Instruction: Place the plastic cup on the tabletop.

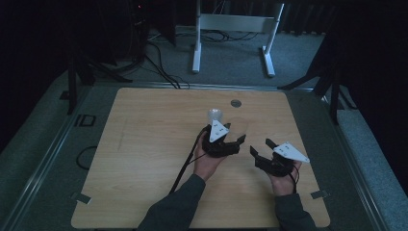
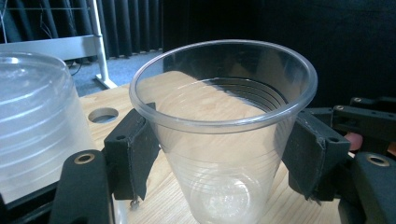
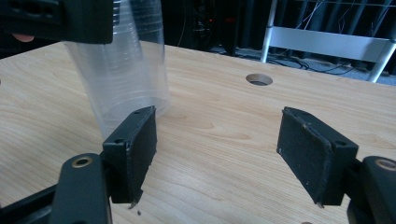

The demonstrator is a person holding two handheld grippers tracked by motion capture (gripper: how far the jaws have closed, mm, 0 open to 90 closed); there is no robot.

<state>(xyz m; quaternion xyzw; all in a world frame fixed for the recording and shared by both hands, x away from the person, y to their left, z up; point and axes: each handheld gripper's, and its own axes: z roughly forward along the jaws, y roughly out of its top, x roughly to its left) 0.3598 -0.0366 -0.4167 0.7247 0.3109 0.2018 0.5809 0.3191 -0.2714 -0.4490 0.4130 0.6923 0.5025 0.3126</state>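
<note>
Gripping a clear plastic cup (image 2: pixel 219 135) between its two black pads, the left gripper (image 1: pixel 226 138) sits a little right of the table's middle, its grey plate facing up. In the left gripper view the cup stands upright and open-mouthed, its wall pressed on both sides by the pads (image 2: pixel 133 151), its base low over the wooden table (image 1: pixel 144 144); I cannot tell whether the base touches the wood. Just beside it, to the left in that view, rises a stack of clear cups (image 2: pixel 37 126), mouth down, close to the gripper's body and apart from the held cup. From the high view the stack (image 1: pixel 215 115) shows as a pale round shape just beyond the left gripper, on its far side, with the round hole (image 1: pixel 235 103) in the tabletop farther off and slightly right.

The right gripper (image 1: pixel 260 151) hangs to the right of the left one, near the table's right edge, a small gap between them. Its jaws are spread wide with nothing in them; bare wood shows between the pads (image 3: pixel 133 149) in the right gripper view. There the stack (image 3: pixel 123 70) stands ahead and to the left of that gripper, clear of its pads.

Beyond the table's far edge a white frame (image 1: pixel 235 29) stands on the grey floor.
</note>
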